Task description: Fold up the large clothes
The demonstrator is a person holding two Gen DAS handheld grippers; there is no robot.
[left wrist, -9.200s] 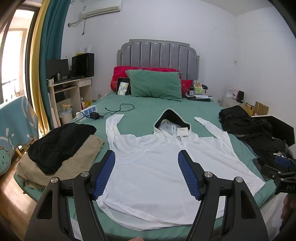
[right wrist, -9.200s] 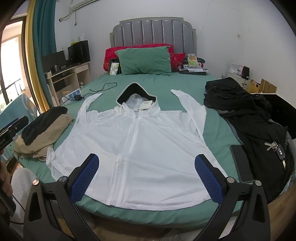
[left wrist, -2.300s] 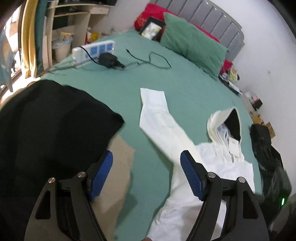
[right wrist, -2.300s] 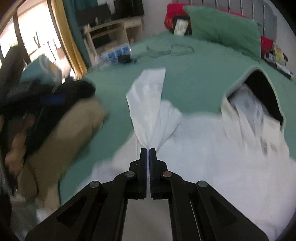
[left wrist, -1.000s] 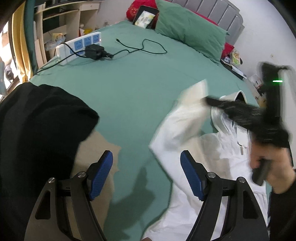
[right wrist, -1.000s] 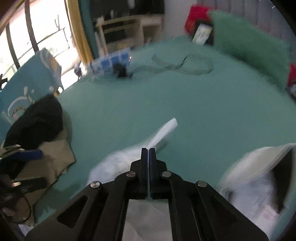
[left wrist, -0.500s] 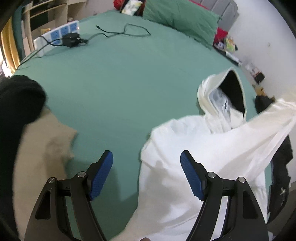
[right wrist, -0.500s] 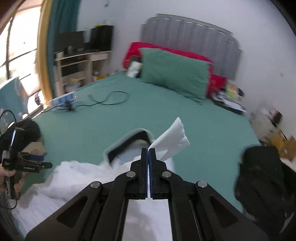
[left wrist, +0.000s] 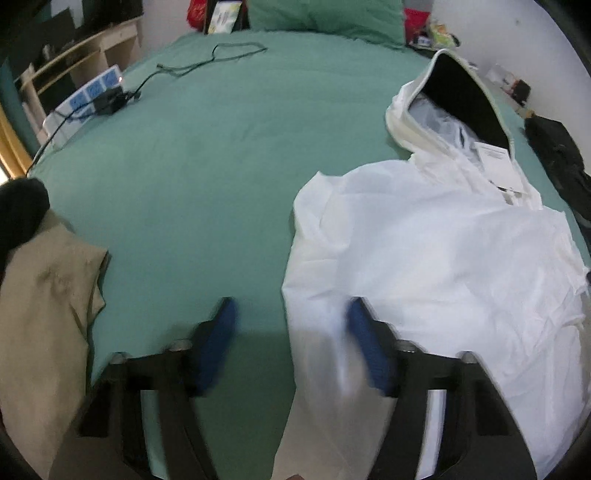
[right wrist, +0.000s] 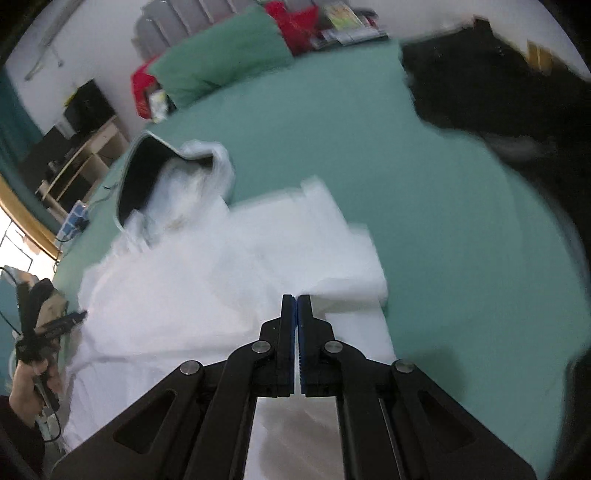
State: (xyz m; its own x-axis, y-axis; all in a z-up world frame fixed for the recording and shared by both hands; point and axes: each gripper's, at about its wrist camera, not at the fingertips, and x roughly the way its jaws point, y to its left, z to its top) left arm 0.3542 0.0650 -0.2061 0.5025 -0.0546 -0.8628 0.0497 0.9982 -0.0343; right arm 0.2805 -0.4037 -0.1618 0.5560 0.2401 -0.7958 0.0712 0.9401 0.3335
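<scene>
Right wrist view shows the right hand-held gripper (right wrist: pixel 297 299) clenched on the sleeve (right wrist: pixel 332 243) of the white hooded jacket (left wrist: pixel 424 266) on the bed (left wrist: pixel 221 147) (left hand-held gripper (left wrist: pixel 291 343), jaws just closing, straddles its edge): lay it flat before releasing.

A green pillow (left wrist: pixel 325 13) heads the bed (left wrist: pixel 221 122) — power strip (left wrist: pixel 83 98) left, black clothes (right wrist: pixel 498 77) right.
</scene>
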